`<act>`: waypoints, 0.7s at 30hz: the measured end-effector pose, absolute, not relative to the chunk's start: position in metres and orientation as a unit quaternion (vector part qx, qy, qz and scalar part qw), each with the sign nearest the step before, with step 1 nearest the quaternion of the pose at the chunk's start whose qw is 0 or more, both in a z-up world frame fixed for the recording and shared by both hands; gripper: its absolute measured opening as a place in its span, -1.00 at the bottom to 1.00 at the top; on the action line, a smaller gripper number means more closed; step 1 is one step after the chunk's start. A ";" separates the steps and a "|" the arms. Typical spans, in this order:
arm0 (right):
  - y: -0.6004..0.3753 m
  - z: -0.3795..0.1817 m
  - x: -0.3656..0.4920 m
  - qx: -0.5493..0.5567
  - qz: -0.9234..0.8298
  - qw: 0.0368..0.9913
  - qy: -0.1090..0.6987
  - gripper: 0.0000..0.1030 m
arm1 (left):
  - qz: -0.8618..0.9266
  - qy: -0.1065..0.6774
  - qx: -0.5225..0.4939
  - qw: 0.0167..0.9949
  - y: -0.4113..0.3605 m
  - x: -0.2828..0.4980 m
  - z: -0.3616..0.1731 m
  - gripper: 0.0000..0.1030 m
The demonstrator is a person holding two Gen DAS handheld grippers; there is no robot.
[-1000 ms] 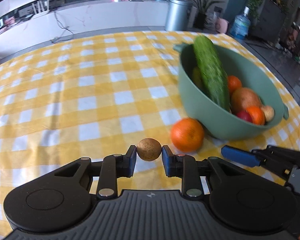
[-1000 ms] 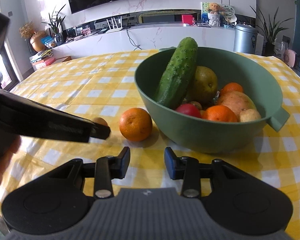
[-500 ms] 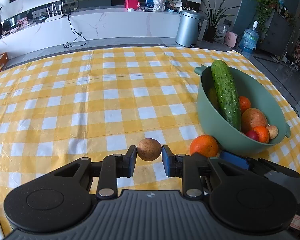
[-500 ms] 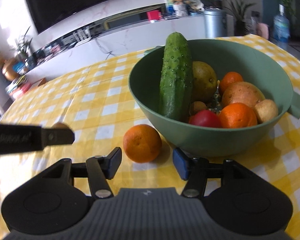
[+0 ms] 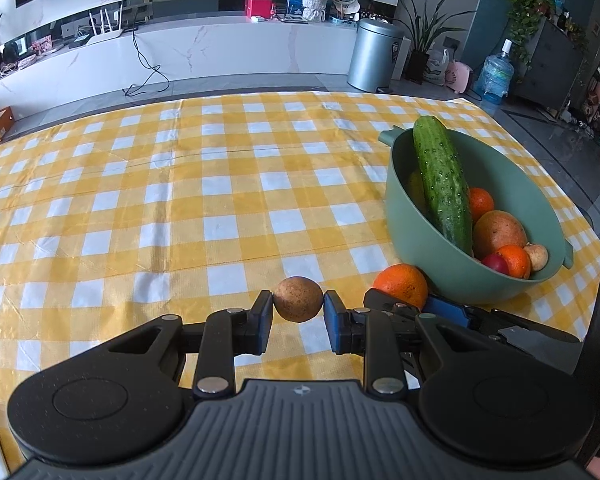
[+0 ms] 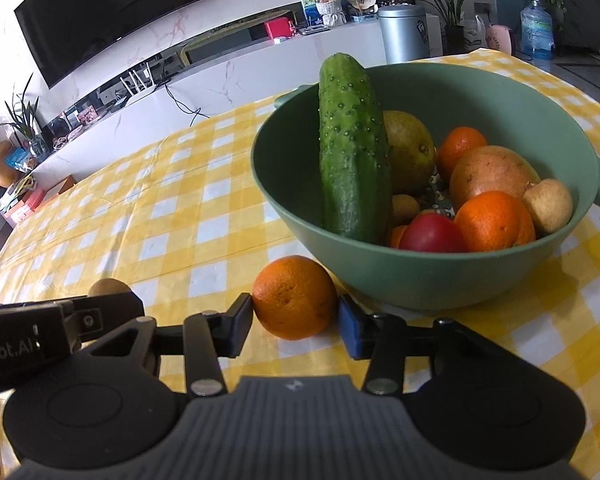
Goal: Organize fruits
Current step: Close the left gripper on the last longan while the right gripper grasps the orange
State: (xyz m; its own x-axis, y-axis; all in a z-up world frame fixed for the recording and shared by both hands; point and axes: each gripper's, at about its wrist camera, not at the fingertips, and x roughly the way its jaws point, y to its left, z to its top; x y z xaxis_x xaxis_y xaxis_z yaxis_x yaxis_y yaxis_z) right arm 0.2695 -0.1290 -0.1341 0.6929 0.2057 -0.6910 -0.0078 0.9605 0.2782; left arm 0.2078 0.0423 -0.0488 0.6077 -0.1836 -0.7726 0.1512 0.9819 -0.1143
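Left wrist view: fingers (image 5: 262, 316) narrowly set, clamping round brown fruit (image 5: 298, 299). Right fingers (image 6: 239, 318) closing around orange (image 6: 294, 297) on desk (image 6: 172, 216); no long axis.

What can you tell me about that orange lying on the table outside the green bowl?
The orange is round, bright and dimpled, whole and unpeeled. It rests on the yellow checked tablecloth just in front of the green bowl. The right gripper straddles it, its jaws closing around it.
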 end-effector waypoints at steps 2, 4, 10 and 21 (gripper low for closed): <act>-0.130 -0.134 0.269 0.128 0.061 0.910 0.391 -0.17 | -0.093 0.432 -0.017 0.897 0.041 0.206 -0.047 -0.41; -0.132 -0.133 0.268 0.127 0.066 0.908 0.394 -0.17 | -0.092 0.432 -0.017 0.897 0.041 0.204 -0.045 -0.41; -0.137 -0.127 0.254 0.121 0.102 0.905 0.395 -0.18 | -0.091 0.430 -0.009 0.898 0.033 0.197 -0.038 -0.41; -0.158 -0.102 0.219 0.091 0.186 0.907 0.368 -0.19 | -0.092 0.426 -0.010 0.900 0.016 0.175 -0.025 -0.41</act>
State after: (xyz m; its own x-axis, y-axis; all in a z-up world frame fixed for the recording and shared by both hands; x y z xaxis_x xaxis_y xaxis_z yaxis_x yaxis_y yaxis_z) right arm 0.2188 -0.1576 -0.1018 0.6604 0.4034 -0.6333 -0.2703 0.9146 0.3008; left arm 0.1753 0.0160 -0.0254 0.6211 -0.1732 -0.7644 0.1563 0.9831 -0.0957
